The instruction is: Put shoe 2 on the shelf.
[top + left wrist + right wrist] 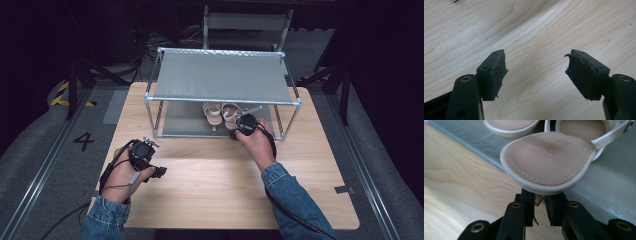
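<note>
Glossy sandal [546, 157], matt wood tbl [220, 185]

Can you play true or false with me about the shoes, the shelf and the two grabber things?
1. The right hand-held gripper pinches the heel of a beige white-edged sandal. True.
2. The left hand-held gripper holds a sandal. False: it is open over the light wooden table.
3. A second beige sandal lies beside the first on the lower grey fabric shelf of the metal-framed rack. True.
4. Sandals lie on the top grey shelf. False: it is bare.
</note>
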Demonstrator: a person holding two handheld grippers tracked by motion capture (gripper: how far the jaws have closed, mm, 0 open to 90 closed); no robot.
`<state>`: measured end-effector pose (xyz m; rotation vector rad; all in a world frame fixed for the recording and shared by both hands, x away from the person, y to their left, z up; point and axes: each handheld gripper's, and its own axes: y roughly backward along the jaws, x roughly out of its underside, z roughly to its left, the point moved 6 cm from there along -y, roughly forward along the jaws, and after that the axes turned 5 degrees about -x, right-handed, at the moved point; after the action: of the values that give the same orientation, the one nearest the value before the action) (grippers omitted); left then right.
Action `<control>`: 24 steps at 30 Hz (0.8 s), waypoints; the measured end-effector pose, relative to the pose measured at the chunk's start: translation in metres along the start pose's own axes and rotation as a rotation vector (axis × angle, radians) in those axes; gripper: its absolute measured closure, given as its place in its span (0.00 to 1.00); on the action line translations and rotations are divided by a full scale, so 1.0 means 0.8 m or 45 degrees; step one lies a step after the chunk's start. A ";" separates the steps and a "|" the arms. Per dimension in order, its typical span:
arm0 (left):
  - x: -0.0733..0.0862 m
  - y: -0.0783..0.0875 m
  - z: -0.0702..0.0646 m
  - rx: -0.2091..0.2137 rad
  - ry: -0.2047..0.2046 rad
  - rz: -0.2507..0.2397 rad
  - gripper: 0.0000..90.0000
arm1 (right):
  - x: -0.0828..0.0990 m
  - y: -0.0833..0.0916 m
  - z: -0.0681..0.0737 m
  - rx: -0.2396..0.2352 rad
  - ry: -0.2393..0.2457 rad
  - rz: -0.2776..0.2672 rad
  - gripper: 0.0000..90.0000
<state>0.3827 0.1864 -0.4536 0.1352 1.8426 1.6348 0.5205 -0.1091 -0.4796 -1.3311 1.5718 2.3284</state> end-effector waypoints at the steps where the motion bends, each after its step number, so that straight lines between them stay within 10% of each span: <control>1: 0.000 0.000 0.000 0.000 0.001 0.001 0.34 | -0.001 -0.001 -0.002 0.006 -0.002 -0.011 0.87; 24: 0.005 0.000 0.003 0.005 0.017 0.006 0.34 | -0.012 -0.039 -0.024 0.016 -0.052 -0.094 0.88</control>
<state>0.3809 0.1903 -0.4556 0.1308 1.8567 1.6387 0.5529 -0.1050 -0.4987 -1.3069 1.4968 2.2838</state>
